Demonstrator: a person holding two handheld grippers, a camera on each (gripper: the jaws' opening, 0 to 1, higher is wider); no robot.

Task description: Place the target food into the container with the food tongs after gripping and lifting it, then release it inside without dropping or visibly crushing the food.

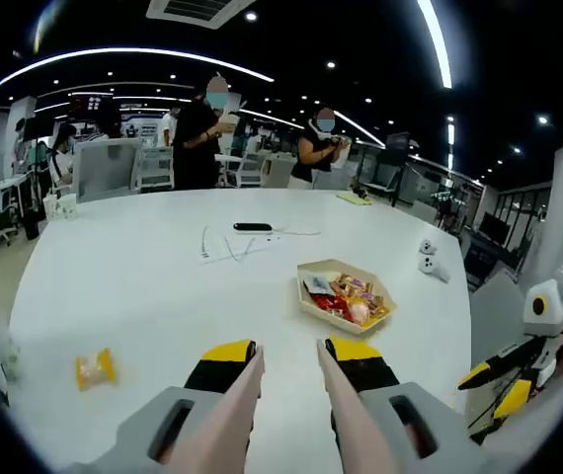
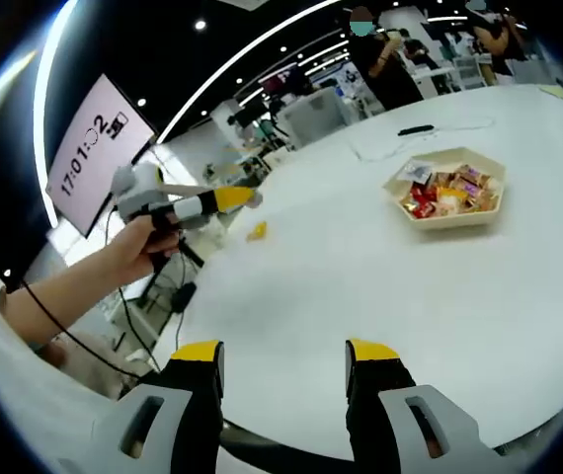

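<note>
Jaws of left gripper (image 1: 289, 357) apart, nothing between them; long pale tong blades run forward along each jaw, gap open at the tips. Jaws of right gripper (image 2: 286, 357) apart too, empty, hovering over near edge of round white worktop (image 1: 163, 286).

Target food taken to be small yellow-orange wrapped snack (image 1: 95, 369), lying flat on worktop, well left of left gripper's jaws and well apart from container. Same snack seen in right gripper view (image 2: 257, 231), just beyond tip of left gripper as held in person's hand (image 2: 148, 242).

Container: shallow beige hexagonal paper tray (image 1: 308, 308), already loaded with assorted red and pink wrapped snacks; sits ahead and right of left jaws, upright, open side up. In right gripper view, tray (image 2: 401, 204) far across worktop.

Progress, judged: nothing done yet. No grip, no lift. All steps remain: approach, close on snack, lift, carry to tray, release inside.

Orientation: snack roughly squarish with twisted or crimped ends; long axis appears to run left-right in left gripper view, slightly tilted. Too small to tell which end leads.
</note>
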